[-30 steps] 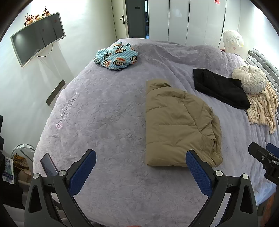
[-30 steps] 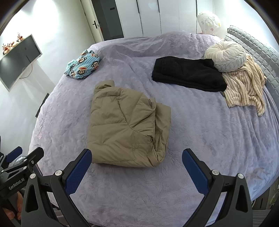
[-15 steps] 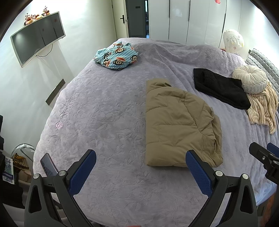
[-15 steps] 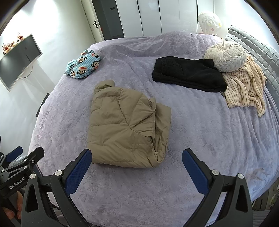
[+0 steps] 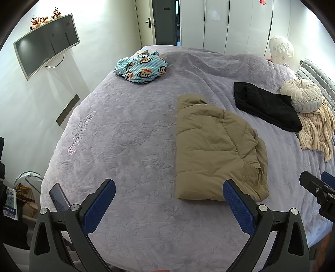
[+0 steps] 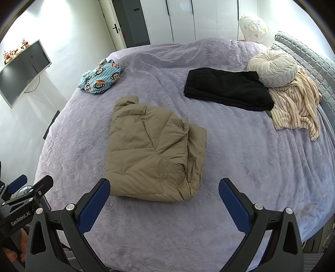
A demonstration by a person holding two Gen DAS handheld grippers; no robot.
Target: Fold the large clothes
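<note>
Jacket (image 5: 217, 146) is lying folded on the bed (image 5: 125, 136); both claws, left (image 5: 169, 200) and right (image 6: 165, 198), are hovering apart, empty. Next fold wants even corner grips.

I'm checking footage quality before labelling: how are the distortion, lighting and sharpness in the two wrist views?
Left wrist view: strong fisheye bends the bed into a dome, corners black; bright patch on the wall above the TV; tan jacket sharp. Right wrist view: same bulge and vignette; wardrobe doors washed out; black garment shows little detail.
</note>
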